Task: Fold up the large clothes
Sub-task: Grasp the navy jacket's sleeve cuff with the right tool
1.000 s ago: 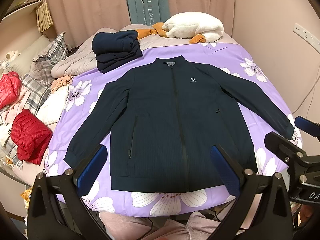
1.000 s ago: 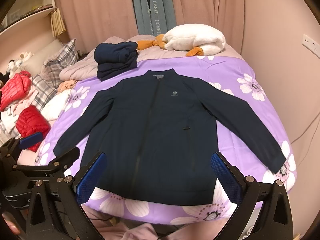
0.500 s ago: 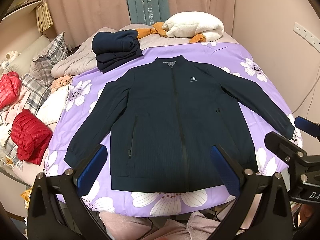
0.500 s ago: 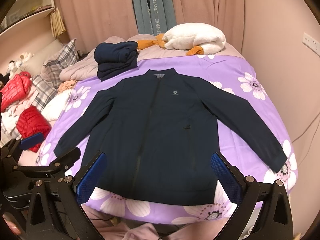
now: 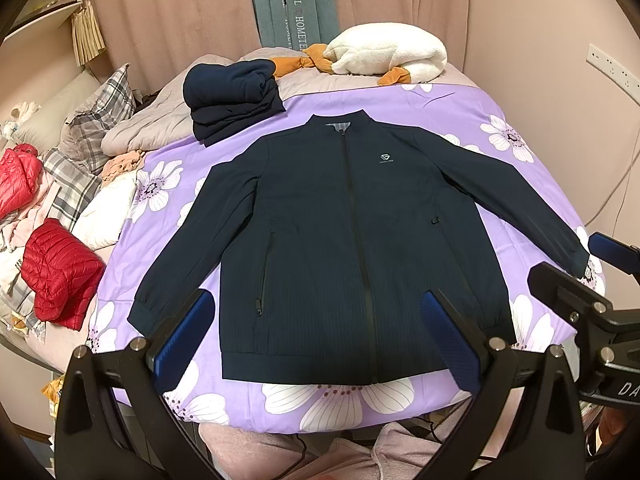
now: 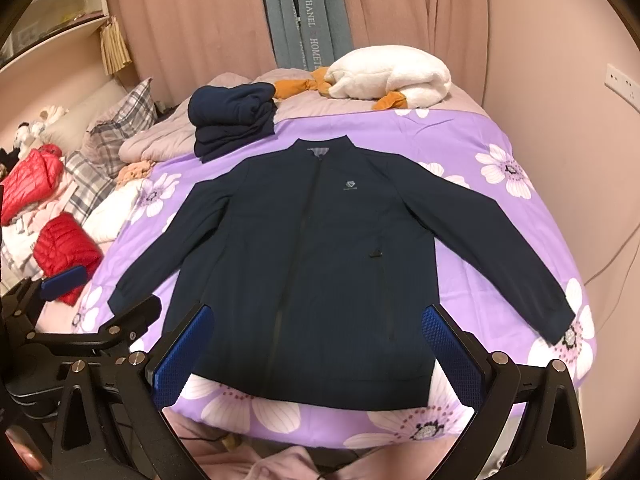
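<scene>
A dark navy zip jacket (image 5: 340,240) (image 6: 312,264) lies flat, front up, on a purple flowered bedspread (image 5: 460,120) (image 6: 440,140), sleeves spread out to both sides and hem toward me. My left gripper (image 5: 316,336) hovers open above the hem, holding nothing. My right gripper (image 6: 316,344) is open too, above the hem and empty. Each gripper shows in the other's view: the right one at the right edge (image 5: 576,292), the left one at the lower left (image 6: 100,320).
A folded stack of navy clothes (image 5: 232,100) sits behind the jacket's left shoulder. A white plush toy (image 5: 392,56) lies at the bed's head. Red puffer jackets (image 5: 60,272) and plaid pillows (image 5: 92,136) crowd the left side. A wall (image 5: 560,60) stands on the right.
Almost nothing moved. The right wrist view has tilted slightly, so the jacket sits a little lower in it. Both grippers stay open.
</scene>
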Motion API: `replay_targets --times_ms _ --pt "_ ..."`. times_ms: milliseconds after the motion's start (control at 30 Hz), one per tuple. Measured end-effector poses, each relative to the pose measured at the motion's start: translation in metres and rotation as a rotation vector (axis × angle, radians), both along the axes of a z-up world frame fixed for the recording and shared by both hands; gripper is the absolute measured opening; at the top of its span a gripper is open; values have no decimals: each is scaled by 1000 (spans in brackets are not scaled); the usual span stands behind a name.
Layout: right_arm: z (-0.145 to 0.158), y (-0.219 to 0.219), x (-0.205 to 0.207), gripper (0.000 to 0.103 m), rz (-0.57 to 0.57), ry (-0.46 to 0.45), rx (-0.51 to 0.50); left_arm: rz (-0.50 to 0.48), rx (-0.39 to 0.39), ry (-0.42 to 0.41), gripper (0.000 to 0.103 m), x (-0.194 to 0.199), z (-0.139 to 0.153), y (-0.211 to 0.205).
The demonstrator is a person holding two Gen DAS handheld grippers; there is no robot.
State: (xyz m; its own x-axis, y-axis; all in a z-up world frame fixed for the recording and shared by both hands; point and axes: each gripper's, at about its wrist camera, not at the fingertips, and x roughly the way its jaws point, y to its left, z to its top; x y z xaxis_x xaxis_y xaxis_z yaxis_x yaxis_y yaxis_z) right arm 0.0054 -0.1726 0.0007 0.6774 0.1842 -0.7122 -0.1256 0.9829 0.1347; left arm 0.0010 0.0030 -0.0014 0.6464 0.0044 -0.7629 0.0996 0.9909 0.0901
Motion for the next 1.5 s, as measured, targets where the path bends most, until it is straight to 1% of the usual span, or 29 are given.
replay_targets --times_ms 267,333,400,500,567,600,667,700,733,767,800,833,900,933,1000,1033,1100,1167,1267,1367,1433,1500 --pt "0 0 0 103 -1 1 3 0 1 1 103 0 -1 0" --pt "-1 -1 0 103 -1 2 6 -9 -14 5 103 0 -2 0" --pt "-3 -6 2 103 5 3 33 -34 -59 26 103 5 -7 1" --pt "-11 -25 5 103 20 -16 142 -38 -146 110 103 21 -28 9" --pt "-23 -48 6 103 -21 -60 246 -25 -204 153 103 34 -46 17" --pt "-28 -57 6 103 -38 -77 283 -12 -225 161 103 39 -54 19" --pt "-50 -85 5 103 -81 -117 400 5 -258 174 103 47 -66 25" --pt "-56 -92 5 103 -86 -132 442 11 -287 193 103 52 -76 29" --pt "-74 -109 0 103 -110 -168 539 10 -315 206 103 55 -82 30" --pt "-88 -121 -3 103 -143 -189 602 6 -361 225 103 59 -91 33" --pt "-97 -130 -6 103 -169 -206 644 4 -387 236 103 62 -92 32" --pt "-110 -140 -9 103 -202 -226 674 -3 -424 243 103 64 -99 33" --pt "-125 -153 -12 103 -253 -243 665 -28 -461 248 103 67 -107 33" --pt "-138 -159 -11 103 -288 -210 622 -52 -488 254 103 68 -111 31" --pt "-153 -170 -9 103 -321 -167 598 -87 -541 253 103 66 -116 28" --pt "-163 -178 -11 103 -357 -150 600 -105 -556 250 103 65 -117 26" --pt "-179 -197 -14 103 -436 -140 635 -124 -557 247 103 65 -118 23" --pt "-189 -219 -15 103 -511 -129 698 -127 -537 248 103 67 -121 21" --pt "-200 -246 -16 103 -578 -139 787 -111 -530 279 103 74 -131 20" --pt "-211 -261 -11 103 -614 -162 780 -114 -565 311 103 85 -140 14" --pt "-219 -270 2 103 -655 -143 767 -122 -590 321 103 91 -143 10" --pt "-227 -280 16 103 -678 -126 775 -126 -590 309 103 94 -144 5"
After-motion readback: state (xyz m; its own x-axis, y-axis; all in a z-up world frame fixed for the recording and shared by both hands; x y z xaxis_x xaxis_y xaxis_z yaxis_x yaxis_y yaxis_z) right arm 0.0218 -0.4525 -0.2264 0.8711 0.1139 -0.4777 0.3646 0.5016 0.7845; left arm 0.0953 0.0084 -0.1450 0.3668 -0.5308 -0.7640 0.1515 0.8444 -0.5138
